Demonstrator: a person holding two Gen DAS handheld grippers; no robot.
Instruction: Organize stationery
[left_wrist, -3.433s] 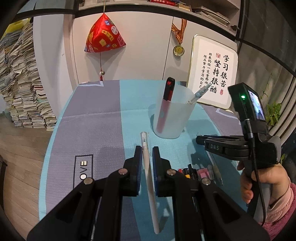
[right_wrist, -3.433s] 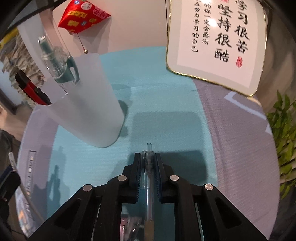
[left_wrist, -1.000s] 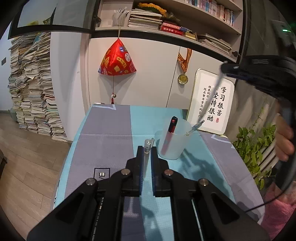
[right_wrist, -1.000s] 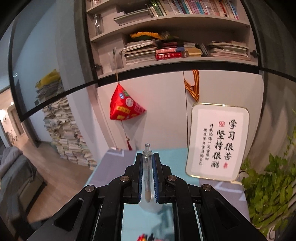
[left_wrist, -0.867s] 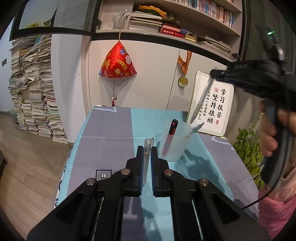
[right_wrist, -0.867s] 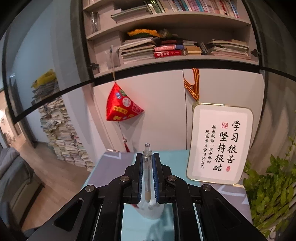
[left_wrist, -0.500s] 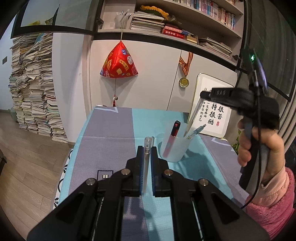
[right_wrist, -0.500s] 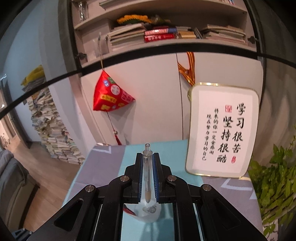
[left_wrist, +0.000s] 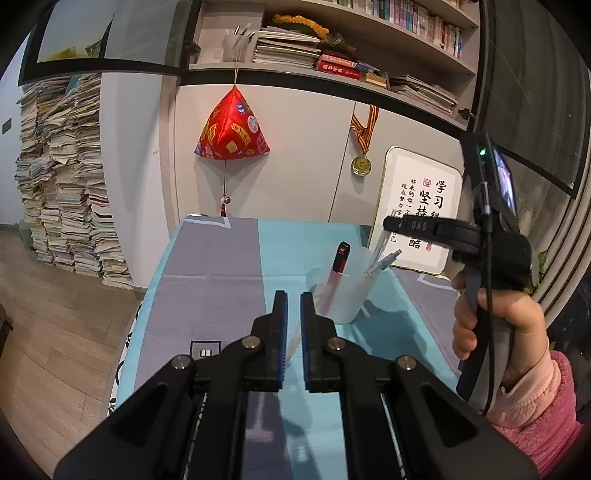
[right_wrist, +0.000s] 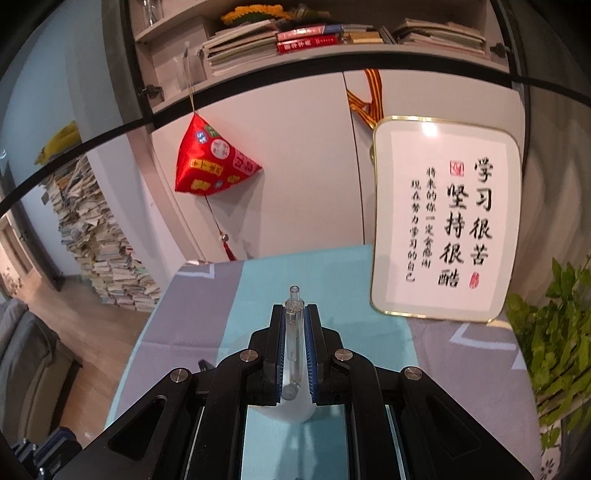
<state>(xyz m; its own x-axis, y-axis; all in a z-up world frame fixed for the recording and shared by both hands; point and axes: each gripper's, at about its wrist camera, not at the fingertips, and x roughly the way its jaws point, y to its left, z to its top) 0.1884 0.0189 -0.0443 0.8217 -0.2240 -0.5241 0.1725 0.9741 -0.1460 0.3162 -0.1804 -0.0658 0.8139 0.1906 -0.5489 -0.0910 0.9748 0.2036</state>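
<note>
1. Since a second ago my right gripper (right_wrist: 294, 310) had come down from high above the worktop (left_wrist: 207, 295) until it hung just over the cup (left_wrist: 345, 295). My left gripper (left_wrist: 291, 317) had not shifted.
2. The right jaws were closed on the clear pen (right_wrist: 294, 332), which stood upright between them. Its top poked above the jaw tips and its lower end pointed into the cup's mouth. Seen from the left wrist, that end looked level with the rim or just inside it; I could not tell whether it touched the cup.
3. The left jaws were closed too. Only a pale streak showed in the narrow gap between them, which I took for the white pen (left_wrist: 292, 343) in their grip. They hung above the worktop's near edge, short of the cup.
4. The cup stood on the teal band toward the worktop's far right corner, near the framed calligraphy (left_wrist: 417, 218). It already held a red-and-black marker (left_wrist: 341, 254) on its left side and a teal pen (left_wrist: 384, 260) leaning over its right rim, so I judged two items done.
5. Left to do, as I judged it: let the clear pen go into the cup and lift the right jaws away, then bring the white pen over and drop it in. Whether more stationery lay on the worktop below my jaws I could not see.
6. The risk I saw was the marker and teal pen crowding the mouth, so the clear pen needed the open middle.
</note>
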